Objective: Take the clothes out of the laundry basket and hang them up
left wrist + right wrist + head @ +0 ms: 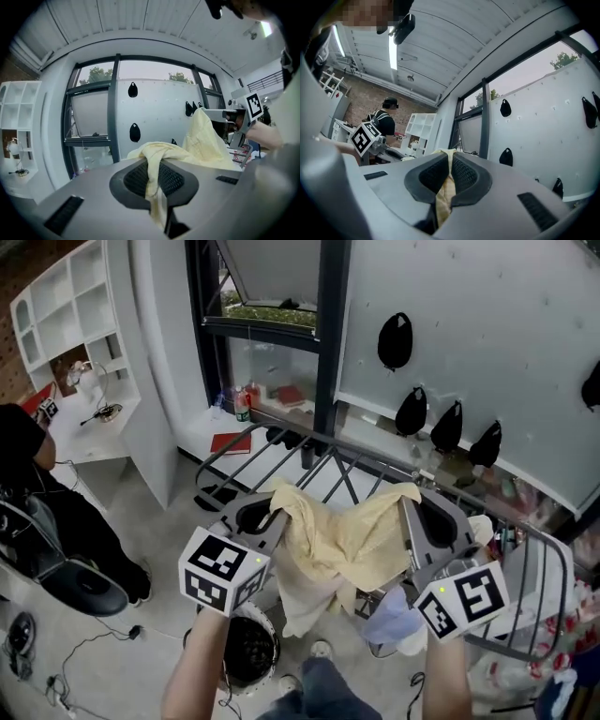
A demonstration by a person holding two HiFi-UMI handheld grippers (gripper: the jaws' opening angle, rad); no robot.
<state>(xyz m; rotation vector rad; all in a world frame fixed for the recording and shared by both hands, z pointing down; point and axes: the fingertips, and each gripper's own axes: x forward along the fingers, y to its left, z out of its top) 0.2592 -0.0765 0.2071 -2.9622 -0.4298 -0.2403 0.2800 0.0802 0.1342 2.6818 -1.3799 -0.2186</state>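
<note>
Left gripper [273, 513] and right gripper [410, 509], held level, each clamp the yellow garment [345, 542].

A pale yellow garment [342, 535], soft and crumpled, hangs stretched between the two tongs. One corner is pinched in the closed left tongs [270, 517] and the opposite edge is pinched in the closed right tongs [412, 514]. Its middle sags in loose folds between them, in front of the grey bars of the drying rack [323, 465]. A whitish cloth [302, 601] hangs below the yellow one, and a pale blue piece [387, 622] shows just beside it. Low down near the person's feet sits what seems to be the laundry basket [267, 620], round, dark inside, with a white rim.
</note>
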